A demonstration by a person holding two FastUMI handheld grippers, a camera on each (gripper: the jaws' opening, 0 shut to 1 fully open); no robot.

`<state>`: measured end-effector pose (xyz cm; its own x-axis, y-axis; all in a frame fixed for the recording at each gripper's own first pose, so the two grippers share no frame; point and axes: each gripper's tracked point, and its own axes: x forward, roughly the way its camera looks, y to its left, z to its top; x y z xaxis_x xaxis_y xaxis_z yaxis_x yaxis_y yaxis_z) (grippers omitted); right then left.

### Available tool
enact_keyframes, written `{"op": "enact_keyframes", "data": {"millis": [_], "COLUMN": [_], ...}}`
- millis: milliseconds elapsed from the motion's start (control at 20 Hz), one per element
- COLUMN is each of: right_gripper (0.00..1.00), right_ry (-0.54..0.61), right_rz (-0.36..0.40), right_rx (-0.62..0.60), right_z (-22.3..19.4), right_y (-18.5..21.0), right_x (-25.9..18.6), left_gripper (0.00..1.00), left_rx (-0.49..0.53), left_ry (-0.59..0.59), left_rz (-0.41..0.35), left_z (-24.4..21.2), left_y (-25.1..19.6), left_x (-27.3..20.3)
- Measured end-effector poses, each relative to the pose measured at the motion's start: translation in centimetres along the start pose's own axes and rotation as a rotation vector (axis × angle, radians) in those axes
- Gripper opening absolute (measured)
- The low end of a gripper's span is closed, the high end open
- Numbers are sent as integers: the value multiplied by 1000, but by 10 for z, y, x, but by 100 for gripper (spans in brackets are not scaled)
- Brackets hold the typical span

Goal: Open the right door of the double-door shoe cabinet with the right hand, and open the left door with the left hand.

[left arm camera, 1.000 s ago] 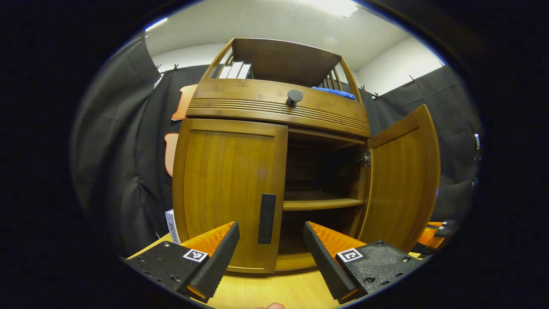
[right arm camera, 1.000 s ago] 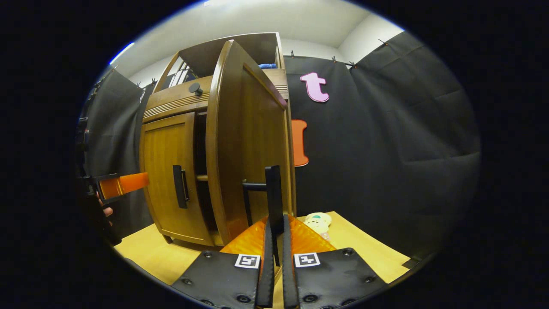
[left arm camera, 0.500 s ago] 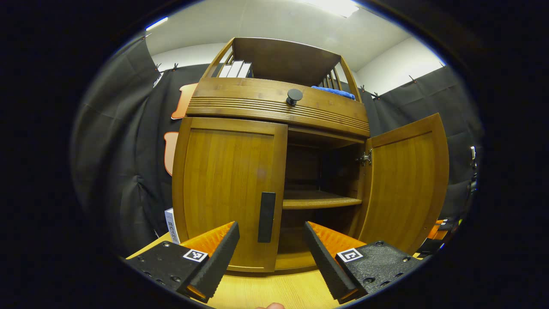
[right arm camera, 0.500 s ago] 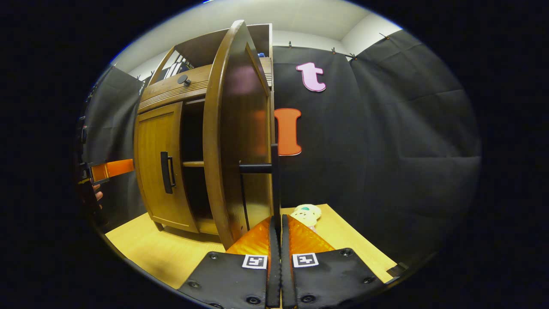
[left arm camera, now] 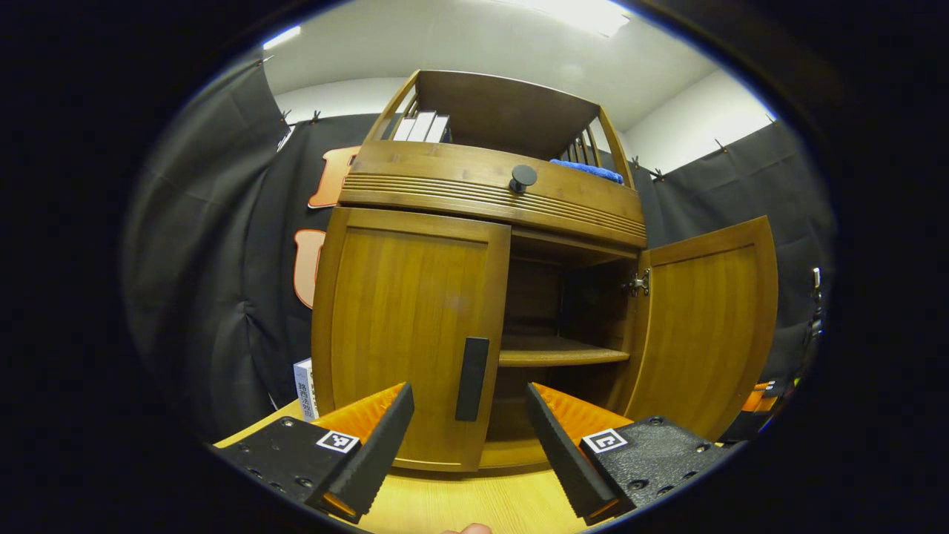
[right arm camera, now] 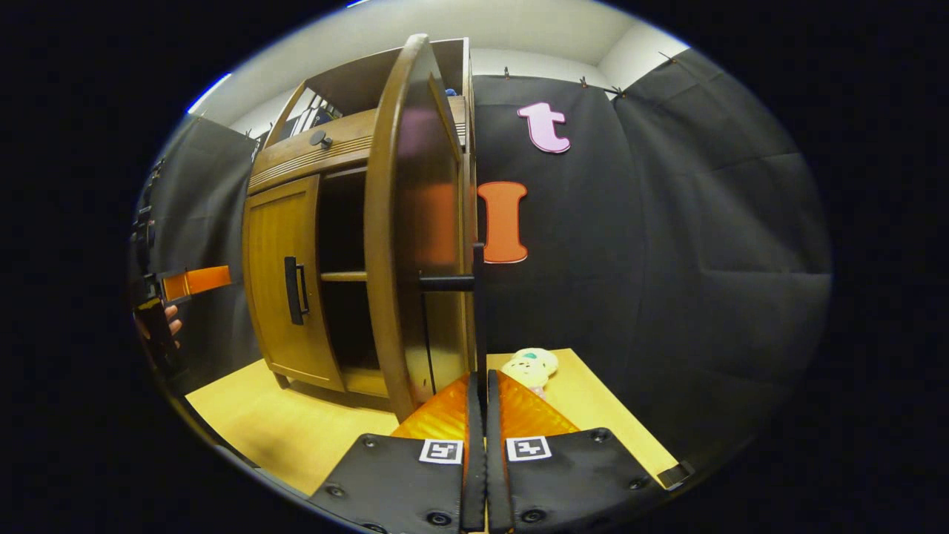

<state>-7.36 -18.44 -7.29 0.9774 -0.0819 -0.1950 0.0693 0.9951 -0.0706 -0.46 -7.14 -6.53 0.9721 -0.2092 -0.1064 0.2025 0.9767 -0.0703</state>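
Shoe cabinet (left arm camera: 474, 193) stands on the worktop (left arm camera: 460, 500). We see its right door (left arm camera: 704, 326) swung wide open and its left door (left arm camera: 408, 334) closed. Our right gripper (right arm camera: 480, 386) has its fingers pressed together on the right door's handle (right arm camera: 477, 311). Our left gripper (left arm camera: 467, 423) hangs just before the left handle (left arm camera: 472, 379), fingers spread wide, holding nothing.

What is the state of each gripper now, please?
Left gripper: open, holding nothing, in front of the left door handle.
Right gripper: closed on the right door handle.
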Motion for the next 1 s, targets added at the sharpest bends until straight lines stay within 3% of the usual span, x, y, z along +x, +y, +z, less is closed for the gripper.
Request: {"op": "enact_keyframes", "data": {"millis": [50, 100, 150, 350, 600, 750, 950, 1000], "right_gripper": [19, 8, 9, 8, 8, 8, 8, 18], "right_ry": [-1, -5, -11, -21, -58, -141, -181, -181], "right_rz": [-25, -54, -87, -141, -216, -171, -116, -96], "right_rx": [10, 16, 16, 41, -1, 41, 51, 61], "right_z": [0, 2, 3, 12, 62, 94, 94, 92], "right_y": [-8, -13, -21, -32, -26, 9, 49, 58], "right_x": [-2, -6, -11, -35, -85, -95, -75, -69], "left_gripper": [92, 95, 92, 95, 91, 92, 95, 92], "left_rx": [0, 3, 6, -2, -4, -17, -5, -5], "left_ry": [1, -2, -5, -3, 10, 13, -14, -18], "left_rz": [-2, -3, -4, -6, -6, -1, 23, 35], "left_z": [-1, -1, 0, 0, 2, 4, 10, 12], "left_y": [1, 1, 2, 3, 5, 9, 19, 24], "left_x": [-1, -1, 0, 2, 6, 10, 10, 10]}}
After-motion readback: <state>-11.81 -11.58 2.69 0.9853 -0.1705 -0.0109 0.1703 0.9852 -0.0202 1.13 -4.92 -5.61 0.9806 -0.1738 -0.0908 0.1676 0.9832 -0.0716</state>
